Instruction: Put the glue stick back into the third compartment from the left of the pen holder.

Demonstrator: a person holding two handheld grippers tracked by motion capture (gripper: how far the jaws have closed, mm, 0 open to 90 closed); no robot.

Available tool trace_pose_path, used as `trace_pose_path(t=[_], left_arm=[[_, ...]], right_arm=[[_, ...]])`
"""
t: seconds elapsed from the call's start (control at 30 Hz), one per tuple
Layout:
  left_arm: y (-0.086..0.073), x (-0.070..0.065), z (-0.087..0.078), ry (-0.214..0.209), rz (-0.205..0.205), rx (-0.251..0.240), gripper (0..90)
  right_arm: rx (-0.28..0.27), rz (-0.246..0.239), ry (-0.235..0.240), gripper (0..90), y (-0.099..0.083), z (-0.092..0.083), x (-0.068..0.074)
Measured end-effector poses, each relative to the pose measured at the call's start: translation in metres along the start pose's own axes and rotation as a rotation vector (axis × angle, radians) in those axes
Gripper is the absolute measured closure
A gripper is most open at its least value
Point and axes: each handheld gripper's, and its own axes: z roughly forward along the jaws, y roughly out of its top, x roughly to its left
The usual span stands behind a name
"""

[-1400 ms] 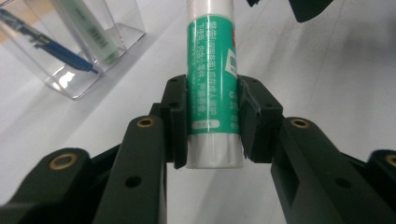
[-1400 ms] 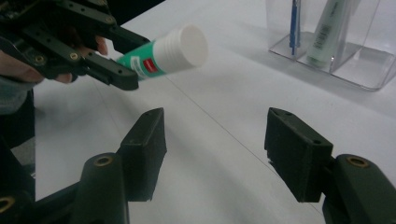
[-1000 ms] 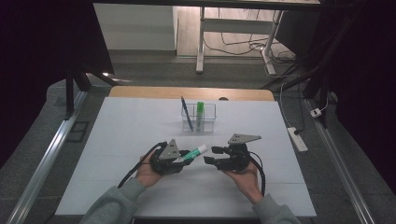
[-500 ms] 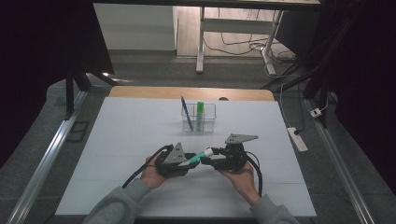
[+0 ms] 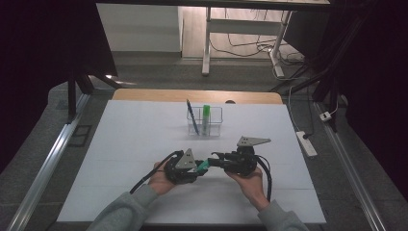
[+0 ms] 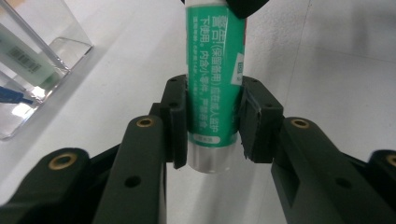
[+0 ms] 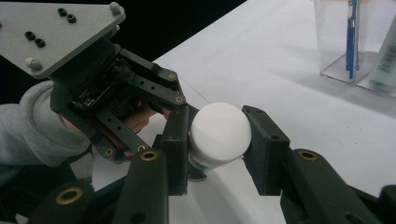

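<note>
Uncapping a green glue stick between my two grippers

My left gripper (image 6: 212, 126) is clamped on the green-labelled glue stick (image 6: 215, 79) above the white counter (image 5: 125, 139); my right gripper (image 7: 217, 133) has just been closing round its white cap (image 7: 219, 128). Next, I judge: grip firmly, pull straight off.

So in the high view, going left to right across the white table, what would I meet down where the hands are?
Left gripper → green glue stick with white cap → right gripper → white power strip off the table's right edge.
</note>
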Motion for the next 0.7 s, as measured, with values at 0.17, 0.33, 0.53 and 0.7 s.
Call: trace_pose_path(t=[0.17, 0.33, 0.53, 0.7], left_arm=[[0.000, 0.001, 0.001, -0.011, -0.010, -0.006, 64.7], [0.000, 0.003, 0.000, -0.010, -0.039, -0.022, 59.7], [-0.005, 0.007, -0.009, 0.010, -0.089, -0.034, 47.7], [-0.010, 0.009, -0.019, 0.028, -0.122, -0.030, 42.9]], right_arm=[[-0.004, -0.011, 0.000, 63.6, 0.000, -0.001, 0.000], [-0.007, -0.035, -0.035, 64.4, 0.001, -0.002, 0.003], [-0.030, -0.049, -0.085, 64.5, 0.003, -0.009, 0.003], [-0.050, -0.051, -0.109, 64.5, 0.006, -0.015, 0.002]])
